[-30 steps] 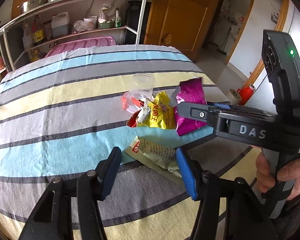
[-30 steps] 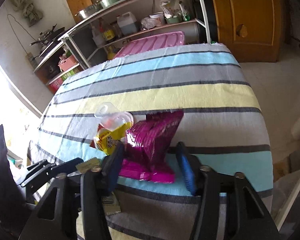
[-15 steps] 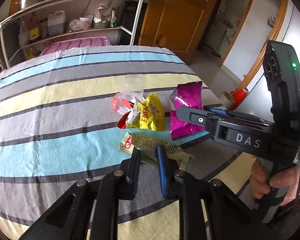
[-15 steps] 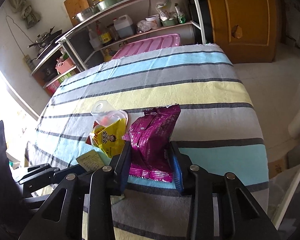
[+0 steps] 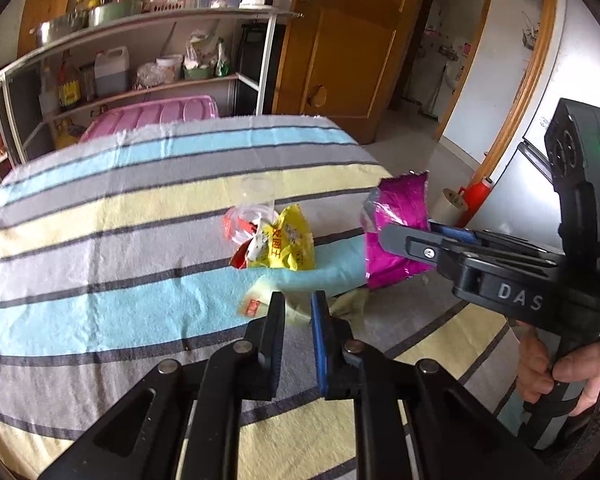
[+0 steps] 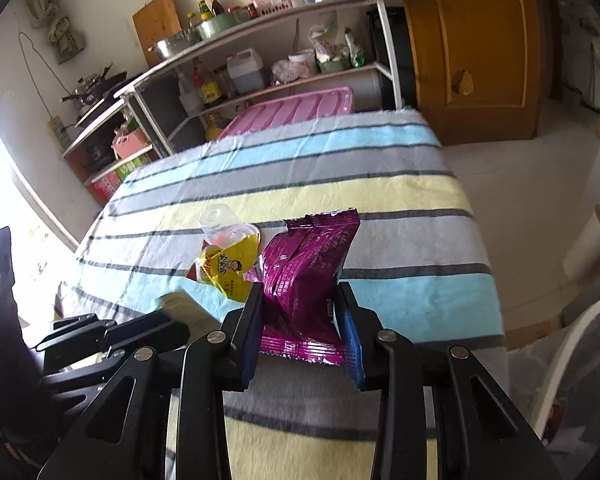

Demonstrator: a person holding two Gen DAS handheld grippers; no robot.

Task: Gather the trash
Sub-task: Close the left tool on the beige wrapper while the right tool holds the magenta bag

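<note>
Looking along the left gripper (image 5: 297, 312) first, its two fingers are pinched together on a pale yellow-green wrapper (image 5: 290, 305), a thin, flat sachet with a red mark at one corner. It lies on the striped tablecloth (image 5: 100, 240) just on the near side of the yellow snack bag (image 5: 286, 246), which serves as the landmark here. Behind the yellow snack bag and touching it sits a clear plastic cup (image 5: 252, 210) on its side with red scraps around it. To the right of the yellow snack bag, the right gripper (image 5: 396, 234) comes in from the side, clamped across a magenta foil packet (image 5: 396, 228); a hand (image 5: 556, 372) grips its handle.

From the right wrist view, the right gripper (image 6: 300, 312) has its jaws closed in on the magenta foil packet (image 6: 308, 280), and the foil buckles inward where the pads press its waist. The packet stands just right of the yellow snack bag (image 6: 230, 270), its torn top upright; whether its lower seam is clear of the cloth I cannot tell. The left gripper (image 6: 140, 330) shows low on the near left of the yellow snack bag.

All this trash looks nearly weightless, soft and crinkly. Foil is slick and collapses under pressure, so a hold across the middle or a sealed seam seems safest. The flat sachet gives little thickness to bite; pinching a raised edge should work, though it may slip. The cup would likely crush if squeezed hard.
</note>
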